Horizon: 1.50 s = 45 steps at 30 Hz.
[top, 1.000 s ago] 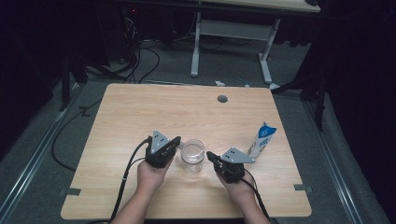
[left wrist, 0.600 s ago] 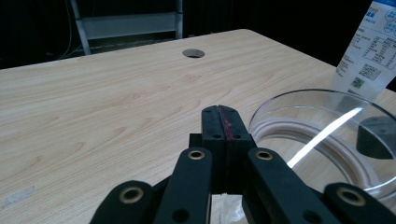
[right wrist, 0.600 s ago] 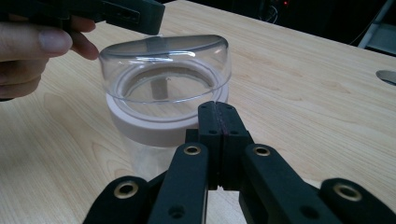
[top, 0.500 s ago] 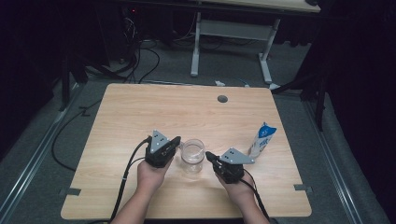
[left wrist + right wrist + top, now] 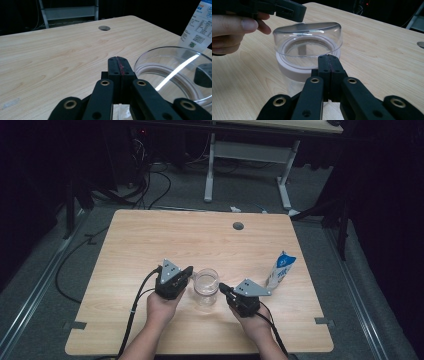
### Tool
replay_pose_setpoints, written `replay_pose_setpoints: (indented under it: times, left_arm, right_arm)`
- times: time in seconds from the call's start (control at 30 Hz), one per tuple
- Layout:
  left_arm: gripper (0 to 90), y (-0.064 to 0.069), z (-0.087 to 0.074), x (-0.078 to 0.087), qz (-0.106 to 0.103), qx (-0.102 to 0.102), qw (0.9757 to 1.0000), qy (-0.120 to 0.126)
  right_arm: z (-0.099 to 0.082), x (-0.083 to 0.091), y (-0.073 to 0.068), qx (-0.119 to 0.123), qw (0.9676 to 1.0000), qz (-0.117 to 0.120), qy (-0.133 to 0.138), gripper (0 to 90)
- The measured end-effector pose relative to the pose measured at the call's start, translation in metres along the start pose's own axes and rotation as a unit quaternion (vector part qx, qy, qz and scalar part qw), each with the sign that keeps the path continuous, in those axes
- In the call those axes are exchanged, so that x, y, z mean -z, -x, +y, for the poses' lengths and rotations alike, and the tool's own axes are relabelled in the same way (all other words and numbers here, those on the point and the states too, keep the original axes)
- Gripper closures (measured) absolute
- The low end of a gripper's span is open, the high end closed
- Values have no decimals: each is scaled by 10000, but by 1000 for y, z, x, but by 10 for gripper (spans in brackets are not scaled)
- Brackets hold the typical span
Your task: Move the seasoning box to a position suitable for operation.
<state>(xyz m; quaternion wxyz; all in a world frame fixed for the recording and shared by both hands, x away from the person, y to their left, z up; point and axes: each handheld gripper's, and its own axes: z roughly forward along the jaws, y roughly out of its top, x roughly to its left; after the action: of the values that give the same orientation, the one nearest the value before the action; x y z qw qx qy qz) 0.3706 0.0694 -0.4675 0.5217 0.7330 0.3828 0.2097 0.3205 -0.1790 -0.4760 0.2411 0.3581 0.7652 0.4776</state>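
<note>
A clear glass jar with a wide open mouth stands upright near the table's front middle. My left gripper sits just left of the jar, jaws pressed together with nothing between them. My right gripper sits just right of the jar, also shut and empty, tips close to its rim. In the right gripper view the left gripper and the hand holding it show beyond the jar. A blue and white carton stands upright to the right; its label shows in the left gripper view.
The wooden table has a round cable hole near its far edge. Black cables trail from both grippers toward the front edge. Beyond the table, a white desk frame and floor cables stand in the dark.
</note>
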Motion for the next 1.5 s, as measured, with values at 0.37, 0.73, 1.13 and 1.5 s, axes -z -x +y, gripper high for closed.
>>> replay_pose_setpoints:
  times: [0.37,0.73,1.13,1.5]
  left_arm:
    - [900,3,-20,28,-91,169,9998,2]
    - [900,30,-39,36,-470,198,9987,-26]
    - [900,42,-38,30,-637,106,9979,-47]
    - [900,43,-36,28,-636,131,9979,44]
  right_arm:
    - [1,1,-1,-12,10000,40,47,897]
    - [3,2,-7,56,9999,106,82,897]
    - [5,6,-8,68,9999,96,126,897]
    - [4,3,-7,-13,9998,190,114,898]
